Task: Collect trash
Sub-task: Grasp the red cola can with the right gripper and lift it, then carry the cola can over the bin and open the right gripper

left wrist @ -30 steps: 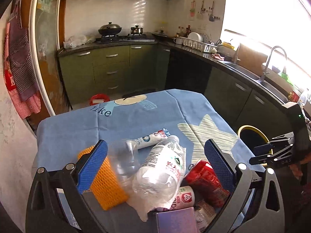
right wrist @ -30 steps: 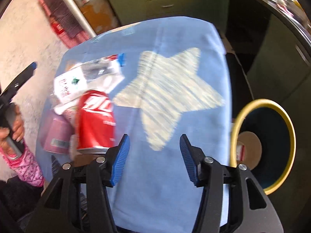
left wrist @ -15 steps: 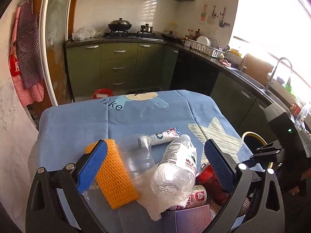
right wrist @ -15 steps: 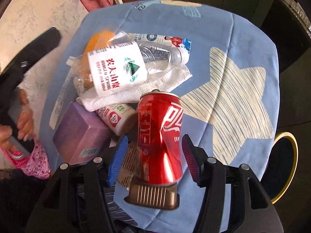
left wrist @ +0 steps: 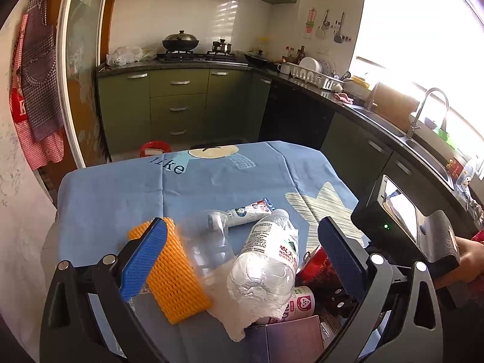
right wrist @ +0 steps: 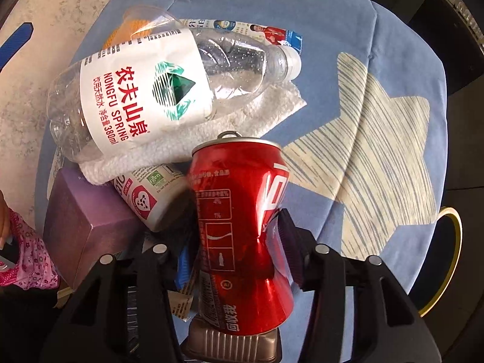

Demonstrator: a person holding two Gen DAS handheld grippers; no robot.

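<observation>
A dented red cola can lies on the blue tablecloth. My right gripper is shut on it, a pad pressed into each side. The can shows partly in the left wrist view. A clear water bottle rests on a white paper towel behind the can. My left gripper is open above the pile, over the bottle and an orange foam net.
A purple box, a small white bottle, a toothpaste tube and a clear plastic cup lie in the pile. A yellow-rimmed bin stands beside the table on the right. Kitchen cabinets are beyond.
My right gripper swung left from over the star to the red can and closed on it, denting its sides. My left gripper stayed open, its view tilting up slightly.
</observation>
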